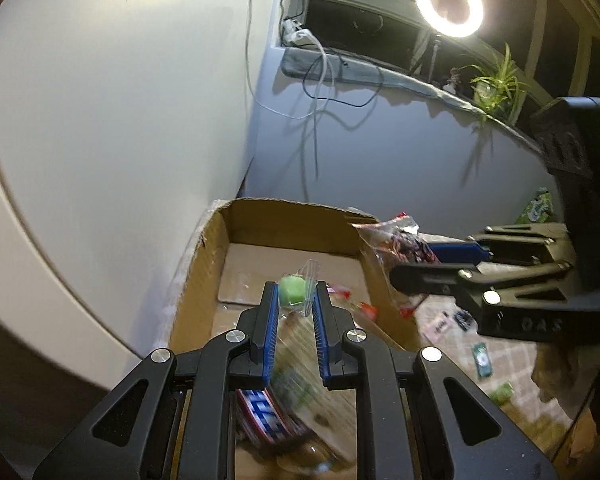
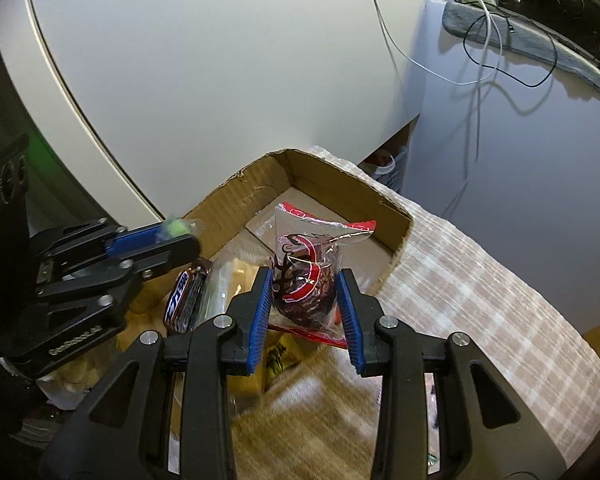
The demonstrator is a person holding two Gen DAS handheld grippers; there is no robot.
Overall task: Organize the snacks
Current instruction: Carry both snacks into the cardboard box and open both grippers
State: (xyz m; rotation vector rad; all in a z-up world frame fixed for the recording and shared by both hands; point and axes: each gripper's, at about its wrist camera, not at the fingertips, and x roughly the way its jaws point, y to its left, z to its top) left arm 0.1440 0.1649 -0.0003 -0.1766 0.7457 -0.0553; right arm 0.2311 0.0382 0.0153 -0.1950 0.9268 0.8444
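Observation:
My left gripper (image 1: 296, 294) is shut on a small green candy in clear wrap (image 1: 293, 290) and holds it above the open cardboard box (image 1: 204, 264). It also shows in the right wrist view (image 2: 178, 236). My right gripper (image 2: 305, 280) is shut on a clear bag with red print and dark snacks (image 2: 306, 276), held over the box's near right corner (image 2: 396, 248). This bag also shows in the left wrist view (image 1: 396, 244). A blue and brown chocolate bar (image 2: 186, 294) and other wrapped snacks lie in the box.
The box stands on a checked cloth (image 2: 480, 300) against a white wall. Small snack packets (image 1: 482, 362) lie on the cloth to the right of the box. A ring light (image 1: 448, 2), cables and a plant (image 1: 496, 84) are on the sill behind.

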